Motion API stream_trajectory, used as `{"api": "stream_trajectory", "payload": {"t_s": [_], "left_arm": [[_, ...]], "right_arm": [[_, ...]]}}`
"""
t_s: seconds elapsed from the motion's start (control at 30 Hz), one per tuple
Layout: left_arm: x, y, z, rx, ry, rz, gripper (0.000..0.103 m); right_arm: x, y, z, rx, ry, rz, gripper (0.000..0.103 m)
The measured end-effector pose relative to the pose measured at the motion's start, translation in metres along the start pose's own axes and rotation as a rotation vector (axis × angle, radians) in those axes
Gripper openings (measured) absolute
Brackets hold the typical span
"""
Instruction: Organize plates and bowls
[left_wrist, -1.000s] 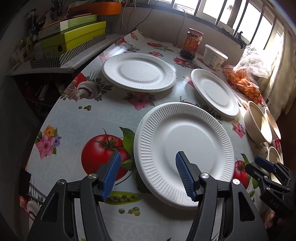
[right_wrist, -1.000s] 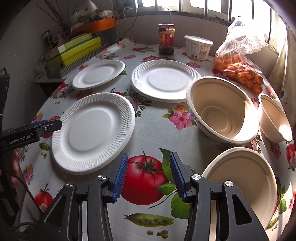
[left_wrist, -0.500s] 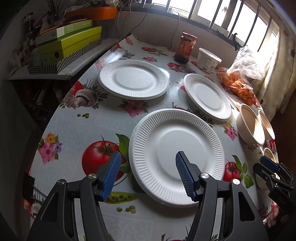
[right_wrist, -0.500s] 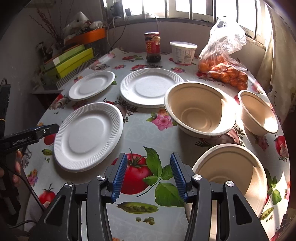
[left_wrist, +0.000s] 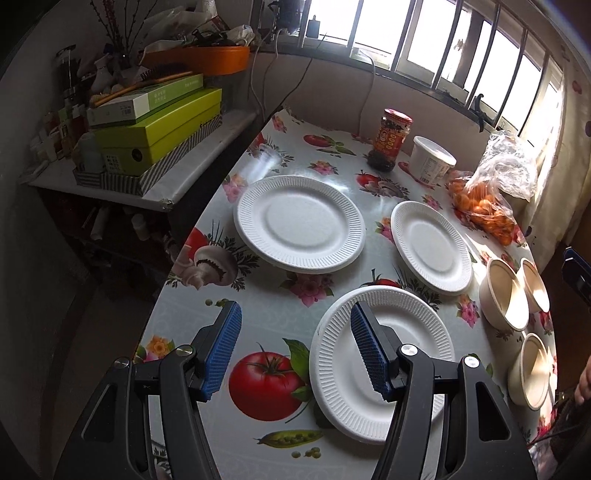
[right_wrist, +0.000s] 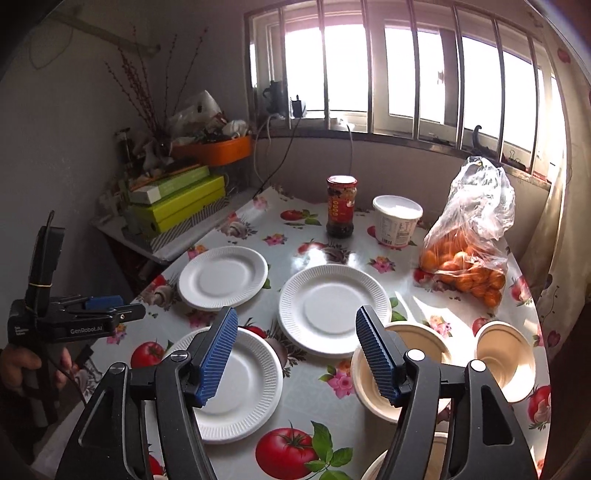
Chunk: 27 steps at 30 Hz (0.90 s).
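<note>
We see a round desk (right_wrist: 325, 406) with a cloth full of tomatoes and flowers. Three white plates (right_wrist: 334, 308) lie flat on it: one far on the left (right_wrist: 223, 277), one in the middle, and one near us on the left (right_wrist: 243, 376). None of them touch. Three tan bowls (right_wrist: 504, 354) sit on the right side, near each other, all upright. At the far edge stand a bag of oranges (right_wrist: 467, 266), a white tub (right_wrist: 397, 219) and a dark jar (right_wrist: 340, 206). Our left tool (left_wrist: 295, 349) hangs above the near plate (left_wrist: 380, 362) with its blue pads (left_wrist: 369, 350) held apart, and it holds nothing. Our right tool (right_wrist: 295, 356) is up over the desk too. Its jaws are opening, and nothing is between them.
</note>
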<state>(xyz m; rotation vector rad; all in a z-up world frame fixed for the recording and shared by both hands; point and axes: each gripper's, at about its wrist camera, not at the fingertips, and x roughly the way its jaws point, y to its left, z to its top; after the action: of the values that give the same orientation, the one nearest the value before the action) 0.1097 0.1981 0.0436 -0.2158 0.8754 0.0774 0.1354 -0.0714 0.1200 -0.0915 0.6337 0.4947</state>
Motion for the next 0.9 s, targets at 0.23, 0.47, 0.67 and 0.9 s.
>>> {"api": "stream_trajectory", "payload": {"t_s": [0.23, 0.47, 0.67, 0.9], "left_arm": [[0.021, 0.017, 0.019, -0.009, 0.021, 0.080, 0.063], [0.040, 0.037, 0.038, -0.080, 0.035, 0.089, 0.063], [0.052, 0.044, 0.048, -0.099, 0.057, 0.103, 0.063], [0.071, 0.058, 0.061, -0.157, 0.075, 0.078, 0.062]], "right_arm": [[0.071, 0.005, 0.024, -0.017, 0.130, 0.110, 0.068], [0.128, -0.008, 0.045, 0.018, 0.199, 0.213, 0.067], [0.162, -0.004, 0.060, 0.015, 0.255, 0.242, 0.055], [0.213, 0.015, 0.073, -0.048, 0.340, 0.261, 0.037]]}}
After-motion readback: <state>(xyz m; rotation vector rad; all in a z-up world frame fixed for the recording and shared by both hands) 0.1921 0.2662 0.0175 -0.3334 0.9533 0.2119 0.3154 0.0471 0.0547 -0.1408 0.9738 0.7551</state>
